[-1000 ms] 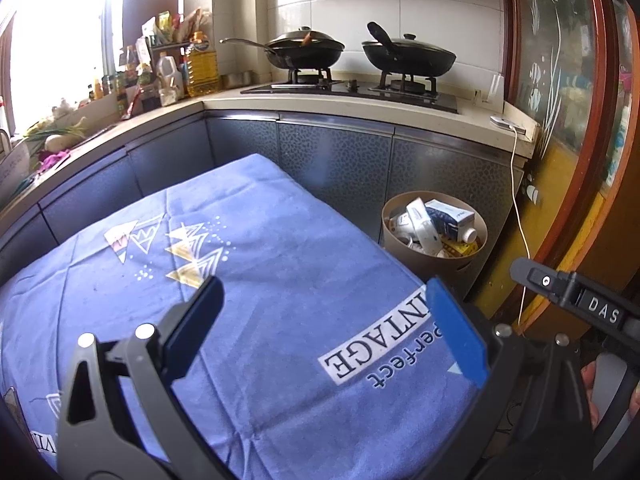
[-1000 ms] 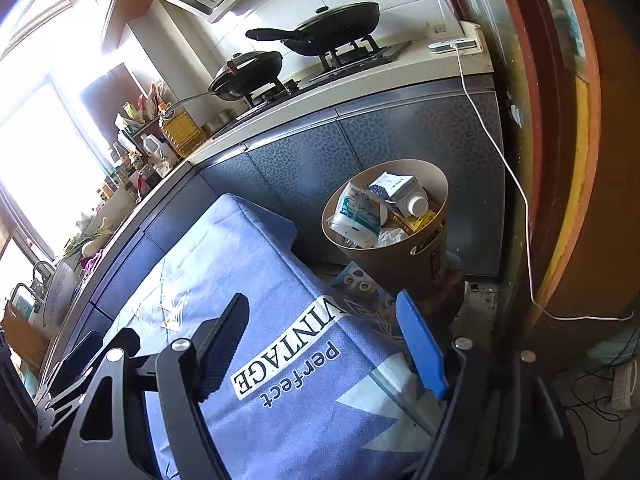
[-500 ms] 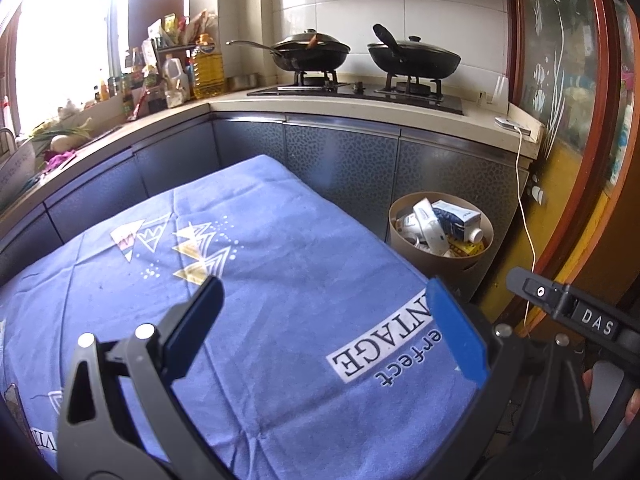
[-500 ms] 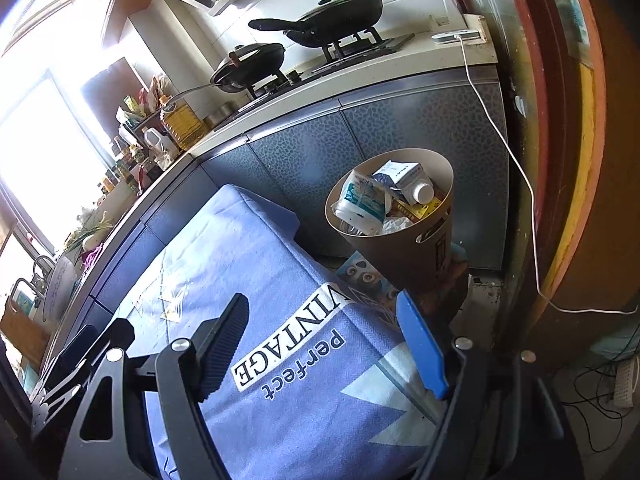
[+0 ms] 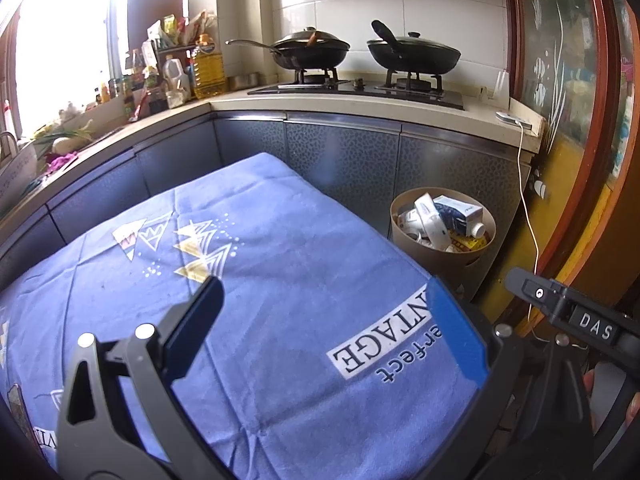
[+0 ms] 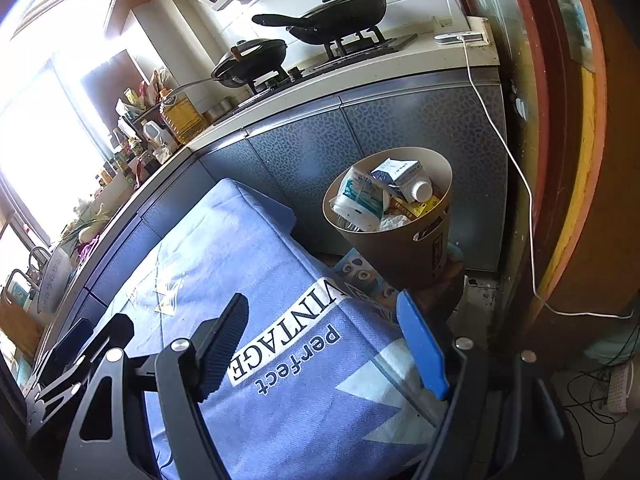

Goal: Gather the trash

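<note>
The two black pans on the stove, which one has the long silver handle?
The left pan, nearest the oil bottle. The right pan has a short black handle instead.

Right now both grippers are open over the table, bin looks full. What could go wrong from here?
1. The trash bin is heaped to its rim; the milk carton and white bottle sit high, so another drop may spill.
2. The white cable hangs from the counter beside the bin; a reaching right gripper could snag it.
3. The blue tablecloth drapes over the table edge; the left gripper might drag it.
</note>
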A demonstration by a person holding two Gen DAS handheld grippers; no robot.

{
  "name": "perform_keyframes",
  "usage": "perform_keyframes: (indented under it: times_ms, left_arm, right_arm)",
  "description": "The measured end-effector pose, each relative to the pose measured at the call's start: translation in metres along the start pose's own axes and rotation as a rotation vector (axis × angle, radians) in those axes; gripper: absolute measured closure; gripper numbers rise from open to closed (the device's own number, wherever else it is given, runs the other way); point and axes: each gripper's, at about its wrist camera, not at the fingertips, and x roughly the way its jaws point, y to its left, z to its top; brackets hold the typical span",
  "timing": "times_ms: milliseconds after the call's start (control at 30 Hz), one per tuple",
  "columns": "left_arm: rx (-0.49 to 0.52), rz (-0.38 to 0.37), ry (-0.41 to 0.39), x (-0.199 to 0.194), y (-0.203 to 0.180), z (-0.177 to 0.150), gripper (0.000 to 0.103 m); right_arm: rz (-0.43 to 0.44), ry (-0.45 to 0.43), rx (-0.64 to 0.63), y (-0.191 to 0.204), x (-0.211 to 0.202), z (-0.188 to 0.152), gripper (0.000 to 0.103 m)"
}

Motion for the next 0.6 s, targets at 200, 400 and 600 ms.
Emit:
perform_keyframes:
  times_ms: [200,400,600]
  left_arm:
    - [-0.005,0.025,-0.009,-0.001,0.005,0.001,0.006]
    - [-0.023,0.035,-0.014,-0.002,0.010,0.003,0.006]
    - [-0.028,0.038,-0.018,-0.003,0.012,0.003,0.006]
  right_arm:
    - [-0.008,-0.015,-0.018,0.002,-0.001,0.000,0.027]
    - [-0.049,-0.020,-0.064,0.008,0.001,-0.002,0.027]
    - [-0.059,-0.032,-0.096,0.012,0.000,-0.003,0.027]
